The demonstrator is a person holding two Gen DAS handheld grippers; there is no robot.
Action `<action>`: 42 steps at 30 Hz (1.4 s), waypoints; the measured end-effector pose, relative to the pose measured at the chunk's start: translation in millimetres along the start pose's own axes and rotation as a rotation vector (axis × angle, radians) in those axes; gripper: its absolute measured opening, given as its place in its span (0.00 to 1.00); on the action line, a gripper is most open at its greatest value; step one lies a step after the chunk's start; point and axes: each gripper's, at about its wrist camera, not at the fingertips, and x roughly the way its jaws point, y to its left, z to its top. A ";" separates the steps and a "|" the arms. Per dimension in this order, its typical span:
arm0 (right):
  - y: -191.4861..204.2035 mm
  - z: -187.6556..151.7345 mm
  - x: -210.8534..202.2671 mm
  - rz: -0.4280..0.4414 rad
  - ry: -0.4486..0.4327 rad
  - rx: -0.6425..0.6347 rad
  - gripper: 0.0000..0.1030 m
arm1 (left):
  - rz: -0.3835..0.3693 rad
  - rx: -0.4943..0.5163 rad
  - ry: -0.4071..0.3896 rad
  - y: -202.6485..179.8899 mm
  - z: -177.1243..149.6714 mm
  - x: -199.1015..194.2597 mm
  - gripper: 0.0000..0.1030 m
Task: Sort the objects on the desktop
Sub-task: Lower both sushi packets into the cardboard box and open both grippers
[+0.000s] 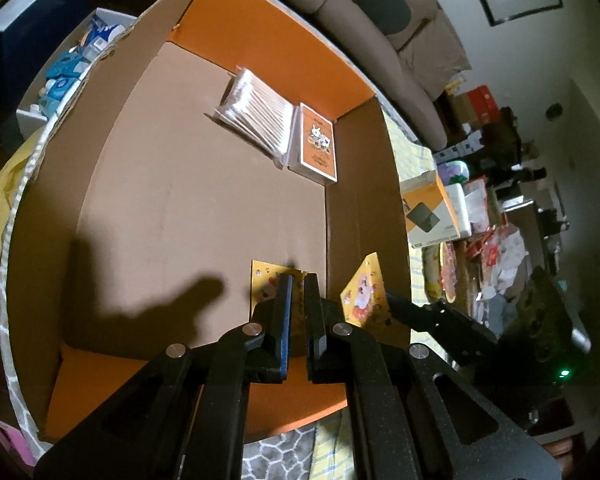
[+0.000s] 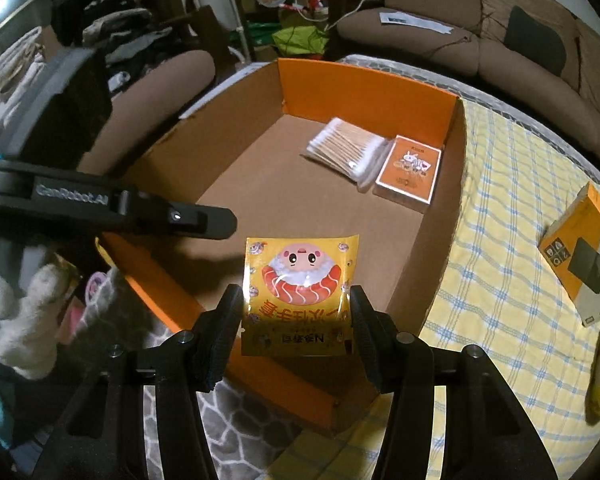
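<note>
An open cardboard box (image 1: 364,184) with orange flaps holds a pack of cotton swabs (image 1: 256,114) and an orange card deck (image 1: 318,144) in its far corner. My left gripper (image 1: 299,284) is shut on a yellow snack packet (image 1: 265,280), edge-on, low over the box floor. My right gripper (image 2: 298,300) is shut on a second yellow sushi-cartoon packet (image 2: 300,292), held flat above the box's near wall (image 2: 260,376). That packet (image 1: 362,296) and the right gripper show at the left wrist view's right. The left gripper's finger (image 2: 196,218) shows in the right wrist view.
The box sits on a yellow checked cloth (image 2: 500,240). An orange-and-grey product box (image 2: 584,256) lies on the cloth to the right, also seen in the left wrist view (image 1: 430,216). A brown sofa (image 2: 460,36) stands behind. Clutter and plush toys (image 2: 16,312) crowd the left.
</note>
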 end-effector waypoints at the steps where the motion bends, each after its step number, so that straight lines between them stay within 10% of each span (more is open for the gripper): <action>1: -1.0 -0.1 1.2 0.001 0.002 0.001 0.53 | -0.005 -0.007 -0.002 0.4 1.0 -0.5 0.04; 26: -32.3 7.6 -19.7 0.111 -0.061 0.164 0.69 | -0.027 -0.003 -0.033 -8.6 7.2 -9.6 0.20; 37: -63.9 4.6 -38.8 0.091 -0.119 0.246 0.74 | -0.020 0.020 -0.045 -15.4 7.0 -7.3 0.52; 42: -75.2 -1.5 -44.5 0.069 -0.146 0.254 0.85 | -0.042 -0.005 -0.055 -15.1 5.7 -5.7 0.93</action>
